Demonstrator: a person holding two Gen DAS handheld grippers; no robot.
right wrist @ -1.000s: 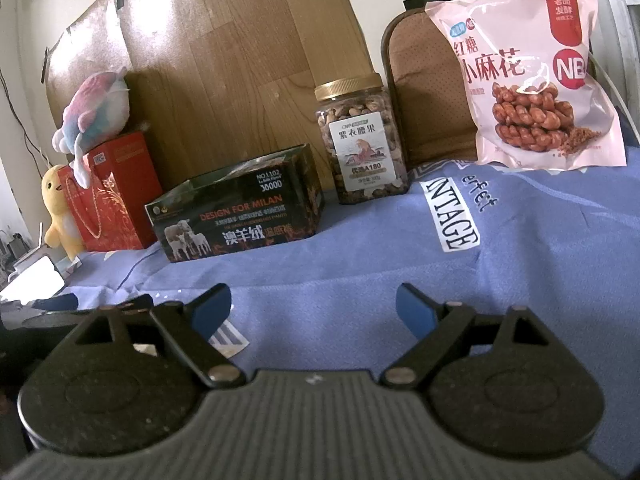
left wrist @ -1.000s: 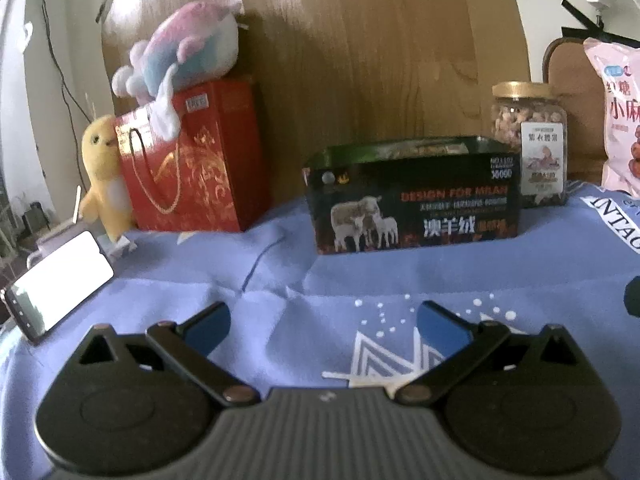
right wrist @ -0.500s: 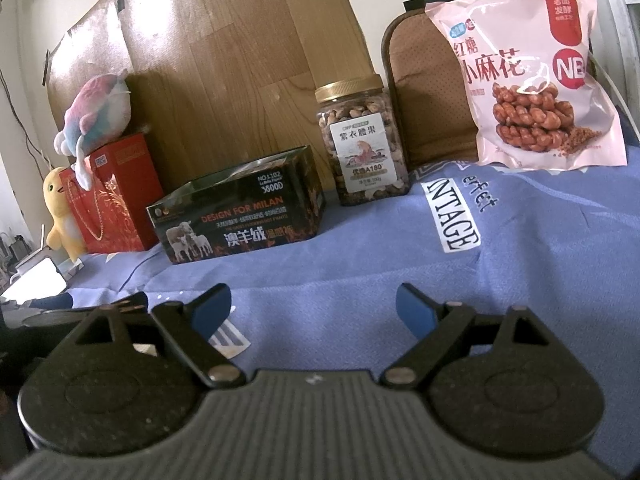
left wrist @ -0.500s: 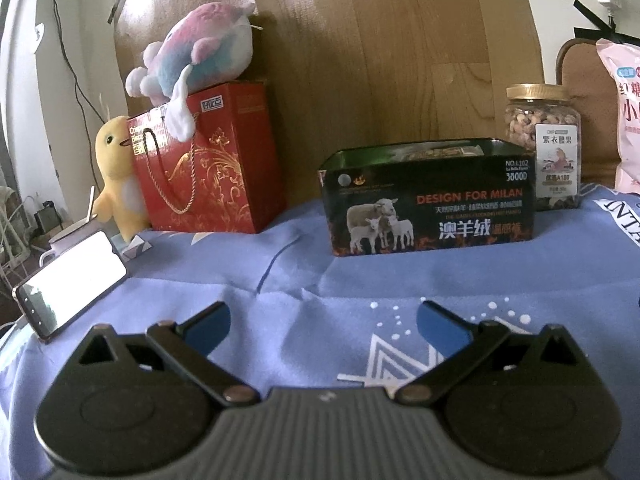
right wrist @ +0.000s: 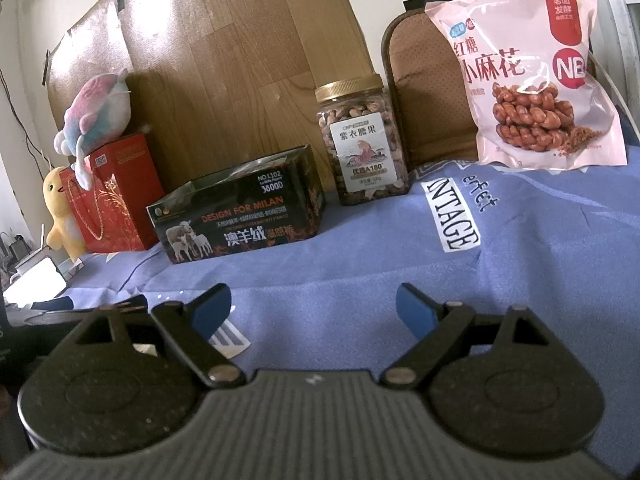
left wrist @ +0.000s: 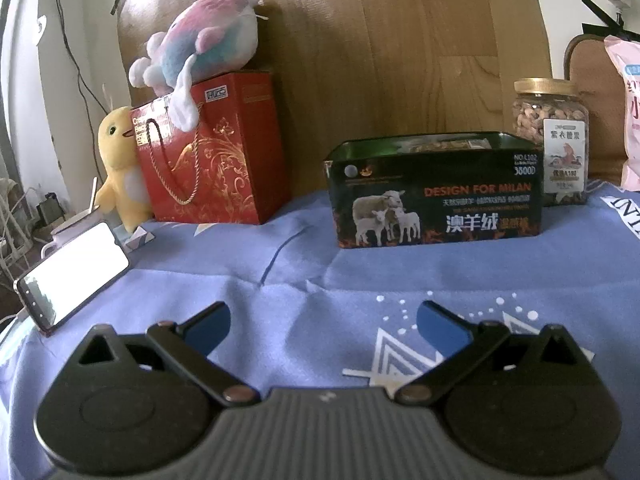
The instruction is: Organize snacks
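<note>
While both grippers hover low over the blue cloth [left wrist: 304, 264], neither grasps anything: the left gripper [left wrist: 323, 322] has its blue-tipped jaws spread wide with only cloth between them, and the right gripper [right wrist: 313, 307] is likewise released, its jaws apart over bare cloth.

The dark box [left wrist: 436, 192], printed with sheep and "DESIGN FOR MILAN", serves as landmark. It stands upright on the cloth, open at the top, with some contents just visible above the rim in the left wrist view; what they are cannot be told. It lies well ahead of both grippers and apart from them.

Just to the right of the box and slightly behind it stands the nut jar [right wrist: 362, 144], upright, gold lid on. Whether jar and box touch cannot be told.

Farther right of the box, beyond the jar, the pink snack bag [right wrist: 532, 68] leans upright against a brown chair back [right wrist: 424, 92].

Left of the box, near but apart, stands a red gift bag [left wrist: 212, 148] with a rope handle. A pink-and-blue plush [left wrist: 200, 44] rests on top of it, and a yellow plush [left wrist: 120, 168] stands against its far-left side.

Farther left and nearer the camera than the box, a phone [left wrist: 72, 272] with a lit screen is propped at the cloth's edge.

Behind the box rises a wood-grain board [left wrist: 400, 40].
</note>
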